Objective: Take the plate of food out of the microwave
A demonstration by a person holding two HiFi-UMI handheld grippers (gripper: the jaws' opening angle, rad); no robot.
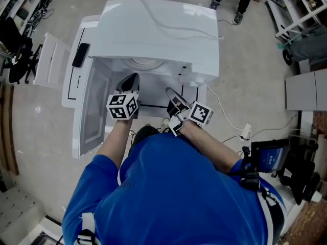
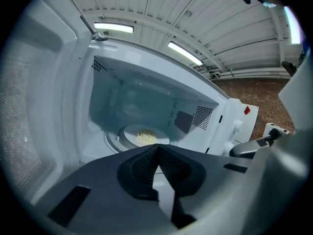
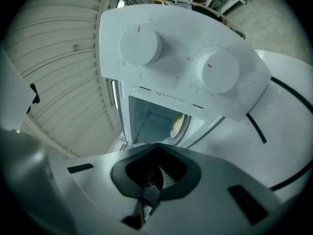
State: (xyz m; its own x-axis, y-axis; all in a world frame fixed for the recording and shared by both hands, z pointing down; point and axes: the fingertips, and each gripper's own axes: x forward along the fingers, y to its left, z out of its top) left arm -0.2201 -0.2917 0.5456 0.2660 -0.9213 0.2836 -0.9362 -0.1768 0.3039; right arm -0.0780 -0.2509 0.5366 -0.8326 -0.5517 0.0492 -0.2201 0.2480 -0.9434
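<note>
Plate of food [image 2: 145, 137]: inside open microwave [image 1: 158, 29], awaiting pickup.
Left gripper [image 2: 157, 147]: pressed together, seemingly empty, aimed inside.
Right gripper [image 3: 157, 146]: pressed together, idle.

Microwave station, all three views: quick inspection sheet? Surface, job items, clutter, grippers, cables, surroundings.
Surface: white table with black marking lines; the microwave stands on it.
Job's things: microwave door open to the left; plate of food inside, untouched.
Clutter: flat black object, phone-like, left of the microwave.
Grippers: left gripper jaws shut, empty, pointing into the cavity; right gripper jaws shut, empty, facing the control knobs.
Cables: white cable runs from the microwave to a power strip.
Surroundings: shelving racks; a bystander's feet.
</note>
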